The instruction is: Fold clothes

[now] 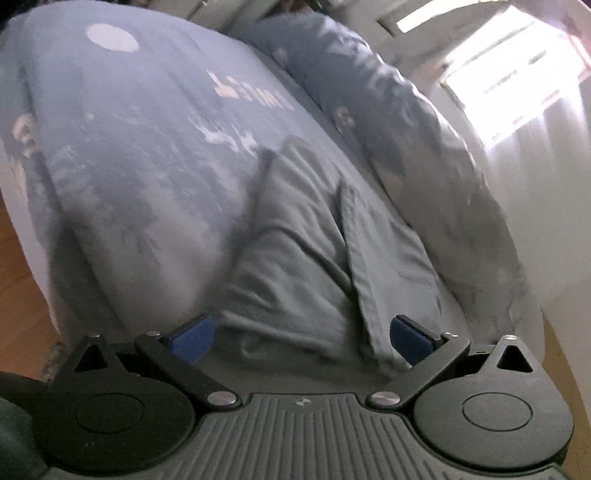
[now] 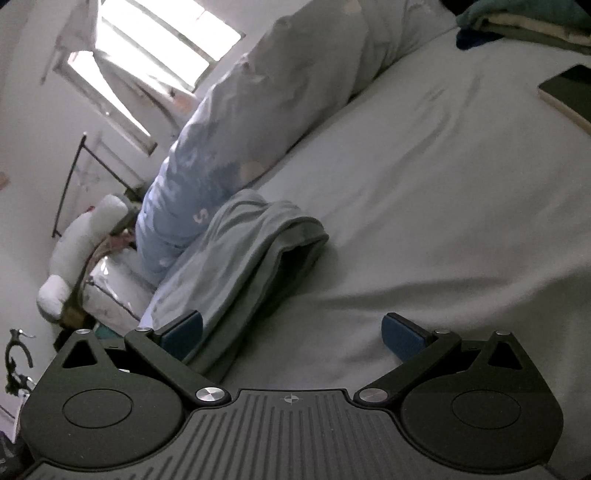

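Note:
A grey-green garment [image 1: 314, 251] lies rumpled on the bed, with a long seam running down its middle. My left gripper [image 1: 301, 338] hangs open just above its near end, blue pads spread wide, nothing between them. In the right wrist view the same garment [image 2: 236, 258] lies folded over in a loose roll along the bed's left side. My right gripper [image 2: 291, 338] is open over the bare sheet, its left pad [image 2: 183, 334] close beside the garment's near edge.
A blue patterned duvet [image 1: 140, 140] covers the bed, with a bunched pillow [image 2: 280, 92] along its side. A stack of folded clothes [image 2: 524, 22] and a dark flat device [image 2: 569, 92] lie at the far right. A bright window [image 2: 155, 55] and a white plush toy [image 2: 85, 251] are at left.

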The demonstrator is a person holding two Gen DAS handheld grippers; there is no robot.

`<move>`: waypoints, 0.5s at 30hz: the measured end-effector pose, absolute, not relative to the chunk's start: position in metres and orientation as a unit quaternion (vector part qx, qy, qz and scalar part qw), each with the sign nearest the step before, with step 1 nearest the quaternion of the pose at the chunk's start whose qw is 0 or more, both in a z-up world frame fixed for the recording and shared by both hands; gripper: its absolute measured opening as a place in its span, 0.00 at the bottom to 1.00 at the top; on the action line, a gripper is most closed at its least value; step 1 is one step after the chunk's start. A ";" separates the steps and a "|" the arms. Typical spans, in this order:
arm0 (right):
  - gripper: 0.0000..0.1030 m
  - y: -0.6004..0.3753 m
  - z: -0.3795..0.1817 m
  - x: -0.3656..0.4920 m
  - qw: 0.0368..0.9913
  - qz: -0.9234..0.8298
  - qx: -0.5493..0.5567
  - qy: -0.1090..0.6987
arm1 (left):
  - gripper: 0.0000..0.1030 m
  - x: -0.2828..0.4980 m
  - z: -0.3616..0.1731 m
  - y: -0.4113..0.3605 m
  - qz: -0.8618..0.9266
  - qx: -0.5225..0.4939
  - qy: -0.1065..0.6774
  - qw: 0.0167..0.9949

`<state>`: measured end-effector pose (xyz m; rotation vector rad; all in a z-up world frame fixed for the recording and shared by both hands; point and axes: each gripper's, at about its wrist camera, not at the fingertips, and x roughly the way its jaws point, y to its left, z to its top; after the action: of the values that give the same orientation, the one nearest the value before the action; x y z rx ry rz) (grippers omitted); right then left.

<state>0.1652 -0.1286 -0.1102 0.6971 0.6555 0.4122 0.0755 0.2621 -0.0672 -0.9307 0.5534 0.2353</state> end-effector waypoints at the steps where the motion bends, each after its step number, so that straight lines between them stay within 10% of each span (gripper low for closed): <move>1: 1.00 -0.127 -0.110 0.167 0.867 0.198 0.332 0.314 | 1.00 0.078 -0.067 0.265 0.111 -0.444 0.260 0.850; 15: 1.00 -0.130 -0.111 0.182 0.835 0.232 0.379 0.326 | 1.00 0.146 -0.073 0.310 0.040 -0.426 0.309 0.849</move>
<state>0.1817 -0.1305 -0.1115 0.8019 0.6896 0.4917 0.1462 0.3099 -0.0731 -0.8980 0.6500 0.0834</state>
